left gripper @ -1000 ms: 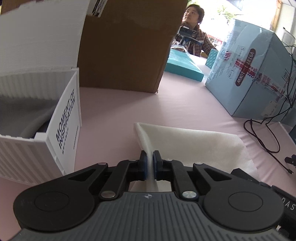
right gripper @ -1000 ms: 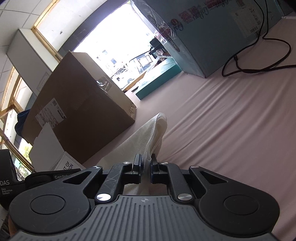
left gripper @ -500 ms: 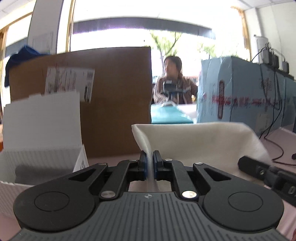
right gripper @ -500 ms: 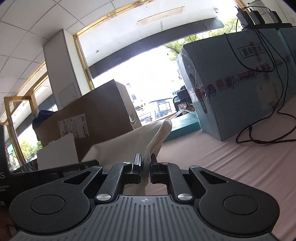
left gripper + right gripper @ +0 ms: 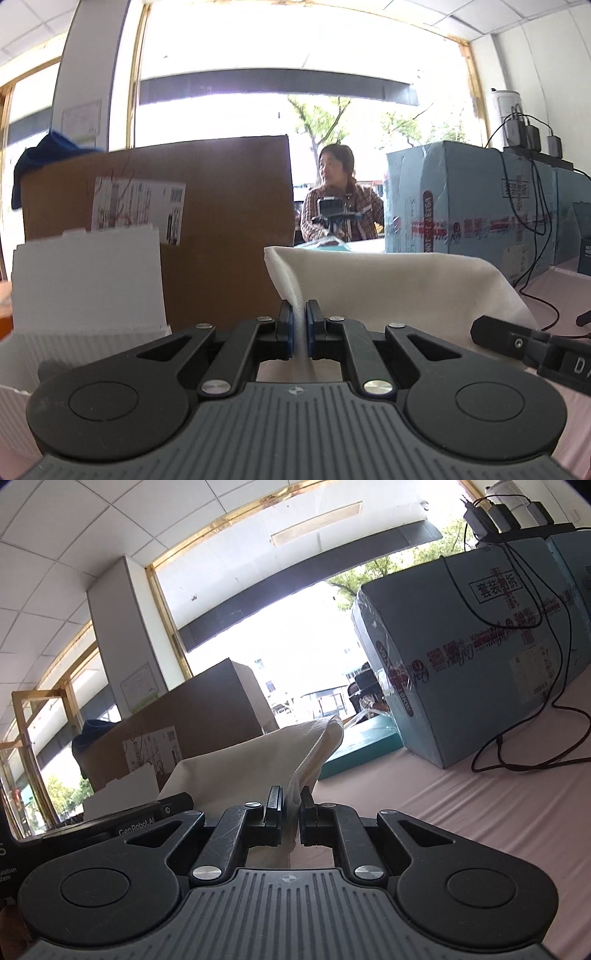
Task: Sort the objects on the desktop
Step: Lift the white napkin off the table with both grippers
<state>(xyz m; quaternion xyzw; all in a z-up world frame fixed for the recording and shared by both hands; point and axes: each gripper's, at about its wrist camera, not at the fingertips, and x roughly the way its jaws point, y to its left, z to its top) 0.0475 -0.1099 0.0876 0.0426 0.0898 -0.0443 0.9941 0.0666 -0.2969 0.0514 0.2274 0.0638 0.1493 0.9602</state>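
A white foam sheet point(image 5: 399, 284) hangs lifted off the pink table, held at two edges. My left gripper point(image 5: 299, 314) is shut on its left edge, and the sheet spreads to the right of the fingers. My right gripper point(image 5: 291, 801) is shut on the other edge of the same foam sheet point(image 5: 258, 764), which stretches away to the left. The right gripper's black body point(image 5: 532, 347) shows at the lower right of the left wrist view. An open white corrugated box point(image 5: 85, 280) stands just left of the left gripper.
A large brown cardboard box point(image 5: 221, 221) stands behind the white box. A pale blue carton point(image 5: 472, 664) with black cables point(image 5: 517, 753) draped over it stands to the right, a flat teal box point(image 5: 365, 746) beside it. A person point(image 5: 336, 206) sits across the pink table point(image 5: 461, 812).
Both grippers have risen and tilted up with the foam sheet, lifting it off the table. The views now look level across the room instead of down at the tabletop.
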